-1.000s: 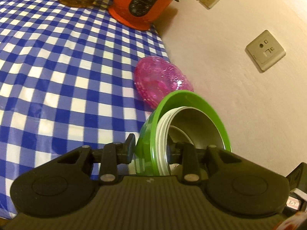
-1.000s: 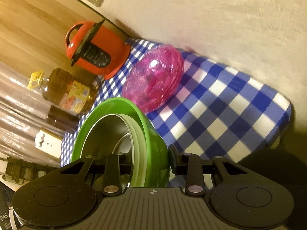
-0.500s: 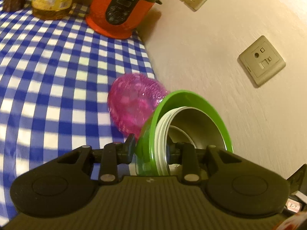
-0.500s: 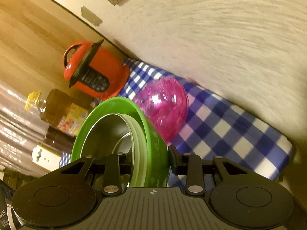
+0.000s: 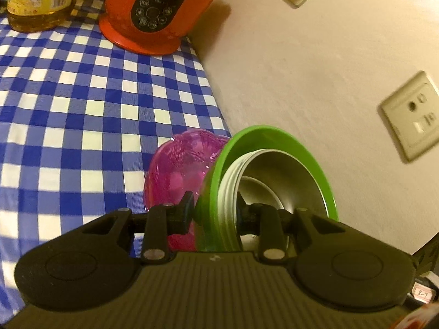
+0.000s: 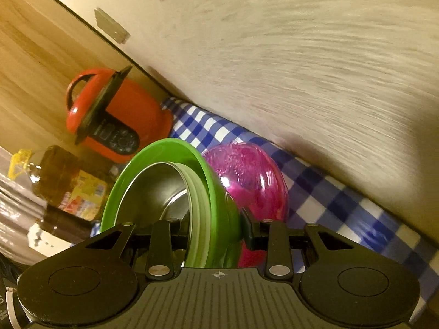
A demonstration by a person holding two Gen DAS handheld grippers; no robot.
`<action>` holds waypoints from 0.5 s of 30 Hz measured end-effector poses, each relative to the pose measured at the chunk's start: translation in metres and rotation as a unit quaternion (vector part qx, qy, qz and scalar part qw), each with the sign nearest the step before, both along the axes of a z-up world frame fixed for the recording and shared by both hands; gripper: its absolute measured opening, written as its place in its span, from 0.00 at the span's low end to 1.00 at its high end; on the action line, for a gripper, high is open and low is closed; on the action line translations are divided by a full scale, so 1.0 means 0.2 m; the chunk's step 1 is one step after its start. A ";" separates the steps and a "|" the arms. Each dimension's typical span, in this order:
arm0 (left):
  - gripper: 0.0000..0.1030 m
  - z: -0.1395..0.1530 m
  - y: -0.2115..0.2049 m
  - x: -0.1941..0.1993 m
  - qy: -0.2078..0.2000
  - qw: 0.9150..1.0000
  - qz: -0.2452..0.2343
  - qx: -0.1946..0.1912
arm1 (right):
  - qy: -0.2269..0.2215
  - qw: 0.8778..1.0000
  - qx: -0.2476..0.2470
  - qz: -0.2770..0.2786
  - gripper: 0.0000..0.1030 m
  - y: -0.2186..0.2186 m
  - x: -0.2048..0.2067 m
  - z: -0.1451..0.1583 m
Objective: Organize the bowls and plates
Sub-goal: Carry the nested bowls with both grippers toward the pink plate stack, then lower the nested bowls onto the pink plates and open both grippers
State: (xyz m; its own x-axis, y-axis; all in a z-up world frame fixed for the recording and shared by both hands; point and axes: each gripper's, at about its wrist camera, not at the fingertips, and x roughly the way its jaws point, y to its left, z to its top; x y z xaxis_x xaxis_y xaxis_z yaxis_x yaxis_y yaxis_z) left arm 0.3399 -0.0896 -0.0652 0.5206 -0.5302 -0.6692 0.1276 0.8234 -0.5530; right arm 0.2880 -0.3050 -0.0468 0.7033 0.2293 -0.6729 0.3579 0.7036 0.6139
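A green bowl [image 5: 274, 137] holds a pale nested bowl and a steel bowl [image 5: 288, 175] inside it, all tilted on edge. My left gripper [image 5: 215, 205] is shut on one side of the stack's rim, one finger outside the green wall and one inside. My right gripper [image 6: 216, 227] is shut on the opposite rim of the green bowl [image 6: 164, 150]. A stack of pink translucent plates [image 5: 178, 170] lies on the checked cloth by the wall, just beyond the bowls and partly hidden by them. In the right wrist view the pink plates [image 6: 252, 181] show right of the bowl.
A blue-and-white checked tablecloth [image 5: 82, 109] covers the table, which runs along a beige wall with sockets [image 5: 411, 115]. A red rice cooker [image 5: 159, 13] and an oil bottle [image 5: 38, 0] stand at the far end. The cloth's edge [image 6: 397, 246] drops off at the right.
Both grippers have carried the bowl stack along the table toward the pink plates, which now sit right behind the bowls. The rice cooker looks nearer. The grips are unchanged.
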 end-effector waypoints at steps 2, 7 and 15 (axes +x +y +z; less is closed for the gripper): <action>0.24 -0.04 0.00 0.06 0.003 1.000 -0.004 -0.003 | 0.003 1.000 -0.009 0.002 0.32 0.01 0.05 -0.03; 0.25 -0.12 0.00 0.15 0.008 1.000 -0.010 -0.006 | 0.010 1.000 -0.022 0.006 0.32 0.00 0.16 -0.11; 0.26 -0.23 -0.01 0.21 0.025 1.000 -0.013 0.004 | 0.023 0.999 -0.034 0.021 0.32 -0.01 0.24 -0.23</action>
State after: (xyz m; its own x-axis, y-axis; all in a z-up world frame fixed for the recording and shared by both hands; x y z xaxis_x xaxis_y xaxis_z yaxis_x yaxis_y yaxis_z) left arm 0.3817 -0.0920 -0.1109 0.4722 -0.5376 -0.6986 0.1215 0.8246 -0.5525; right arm 0.3354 -0.3077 -0.0928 0.6623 0.2112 -0.7189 0.3536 0.7578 0.5484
